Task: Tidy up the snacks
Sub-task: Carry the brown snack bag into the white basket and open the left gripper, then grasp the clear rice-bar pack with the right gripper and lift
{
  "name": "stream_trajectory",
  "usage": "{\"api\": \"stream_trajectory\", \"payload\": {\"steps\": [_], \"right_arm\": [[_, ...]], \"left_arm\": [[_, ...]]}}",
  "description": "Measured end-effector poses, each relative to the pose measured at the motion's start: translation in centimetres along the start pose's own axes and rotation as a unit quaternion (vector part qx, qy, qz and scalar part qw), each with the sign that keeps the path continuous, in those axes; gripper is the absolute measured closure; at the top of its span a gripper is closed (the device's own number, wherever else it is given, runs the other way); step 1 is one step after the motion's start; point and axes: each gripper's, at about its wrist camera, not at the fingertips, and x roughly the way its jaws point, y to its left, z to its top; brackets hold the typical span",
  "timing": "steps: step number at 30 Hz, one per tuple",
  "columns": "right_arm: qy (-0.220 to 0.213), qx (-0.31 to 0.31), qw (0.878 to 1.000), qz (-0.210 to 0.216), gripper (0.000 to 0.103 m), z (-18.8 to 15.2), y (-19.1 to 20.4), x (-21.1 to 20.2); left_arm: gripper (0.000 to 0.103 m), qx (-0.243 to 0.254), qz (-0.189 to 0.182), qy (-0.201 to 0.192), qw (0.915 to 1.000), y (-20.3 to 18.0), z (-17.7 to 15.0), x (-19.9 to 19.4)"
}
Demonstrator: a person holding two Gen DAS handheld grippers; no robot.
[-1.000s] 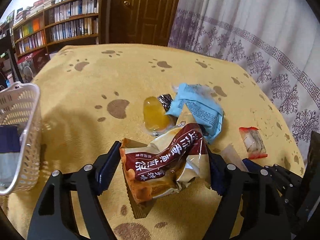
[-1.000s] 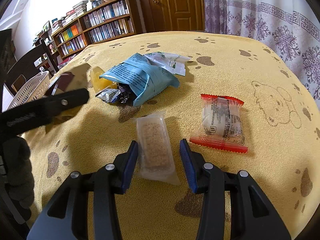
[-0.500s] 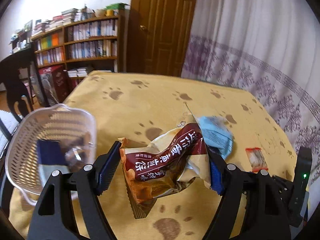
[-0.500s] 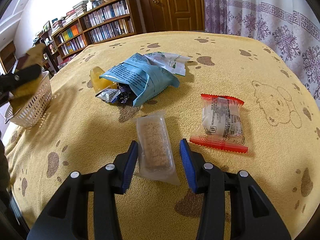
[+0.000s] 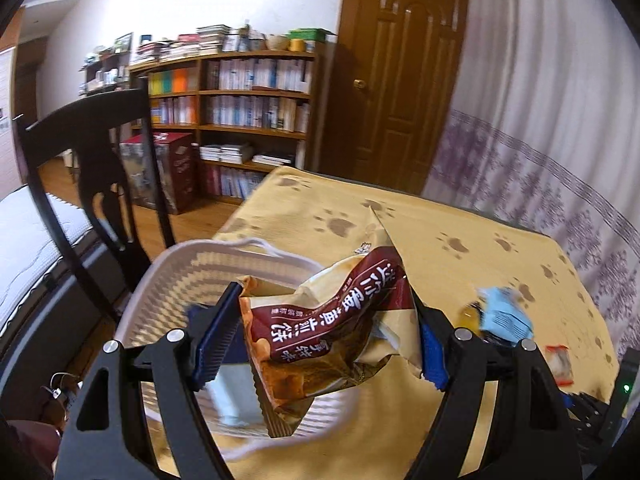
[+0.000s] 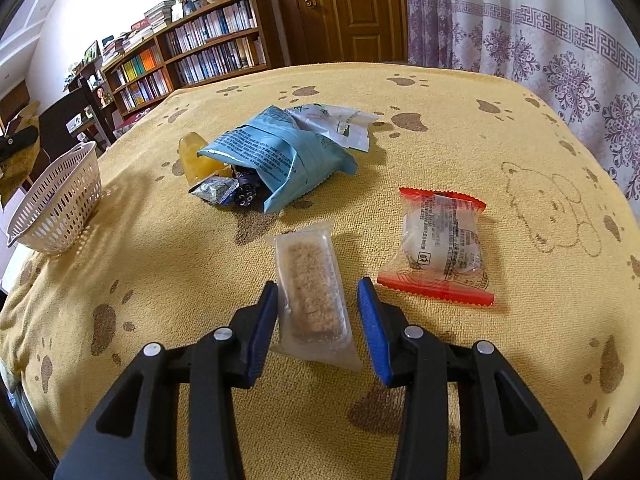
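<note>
Snack bag over the basket, bar waiting

The left gripper (image 5: 320, 336) squeezes the brown snack bag (image 5: 324, 320) above the white basket (image 5: 192, 264); let go crooked, it may catch the rim. The right gripper (image 6: 318, 322) sits apart around the clear-wrapped bar (image 6: 312, 292), which might slip

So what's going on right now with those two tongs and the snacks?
Left tongs shut on brown snack bag, above white basket. Right tongs open, straddling clear-wrapped bar on the table. Nothing in the way.
</note>
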Motion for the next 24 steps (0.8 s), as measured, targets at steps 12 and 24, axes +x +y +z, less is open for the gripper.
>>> {"api": "stream_trajectory", "payload": {"steps": [12,24], "right_arm": [[0.000,-0.001,1.000,-0.001,0.061,-0.1,0.0,0.0],[-0.005,0.011,1.000,0.000,0.073,-0.1,-0.4,-0.2]], "left_arm": [[0.009,-0.055,0.079,-0.013,0.9953,4.8,1.2,1.1],[0.006,-0.043,0.068,-0.030,0.9963,3.5,1.2,0.0]]}}
